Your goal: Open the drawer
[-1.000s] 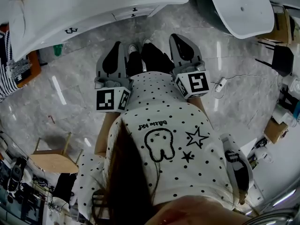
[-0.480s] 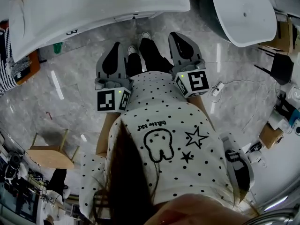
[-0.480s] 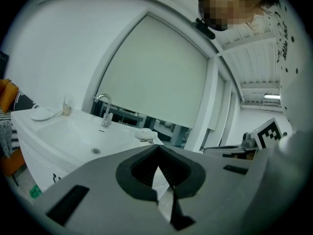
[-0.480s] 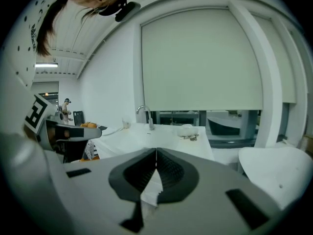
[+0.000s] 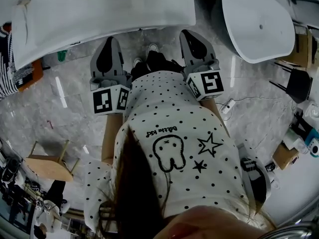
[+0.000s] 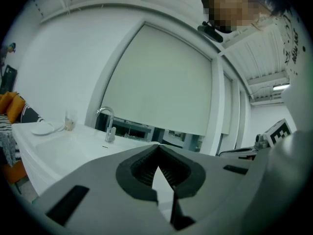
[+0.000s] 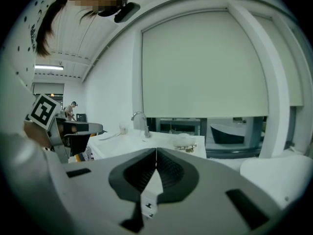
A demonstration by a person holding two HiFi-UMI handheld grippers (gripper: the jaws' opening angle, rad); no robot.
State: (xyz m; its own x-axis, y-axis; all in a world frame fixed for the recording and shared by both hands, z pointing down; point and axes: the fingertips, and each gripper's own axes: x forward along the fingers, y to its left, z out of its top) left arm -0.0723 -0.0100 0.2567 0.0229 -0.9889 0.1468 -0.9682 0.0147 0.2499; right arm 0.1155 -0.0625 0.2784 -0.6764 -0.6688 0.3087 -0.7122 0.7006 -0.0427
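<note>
**Head view.** We look down over the person's dotted shirt [image 5: 169, 133] at both tools. The left hand-held gripper [image 5: 108, 41] points at the white worktop [image 5: 99, 9], with its tip right at the front edge. The right hand-held gripper [image 5: 188, 36] points at the same edge, near the worktop's right corner. Jaw state cannot be read from above, and the shirt hides both hands. The drawer does not show here, because the worktop's overhang covers the cabinet face below it. The marble floor [image 5: 75, 98] lies open on the left. On the right, a narrow strip of it separates the worktop from a white tub [image 5: 256, 19]. A wooden stool [image 5: 50, 166] stands well apart at lower left.

**Left gripper view.** The left hand-held gripper [image 6: 157, 148] has its jaws together, ribbed pads meeting at the tip, with nothing clamped. Beyond it we see the worktop [image 6: 63, 141], a tap [image 6: 106, 124] and a large roller blind [image 6: 161, 82]. Only plain white shows through the opening behind the tips, and we cannot tell which surface it is. The gripper body fills the lower frame.

**Right gripper view.** The right hand-held gripper [image 7: 156, 152] is likewise closed and empty. Through the opening behind its tips we see a white cabinet face with two small dark marks. We read this as the drawer [image 7: 149, 199], below the worktop [image 7: 146, 143]. The jaws cut off its outline, and we cannot tell whether the tip touches it.
</note>
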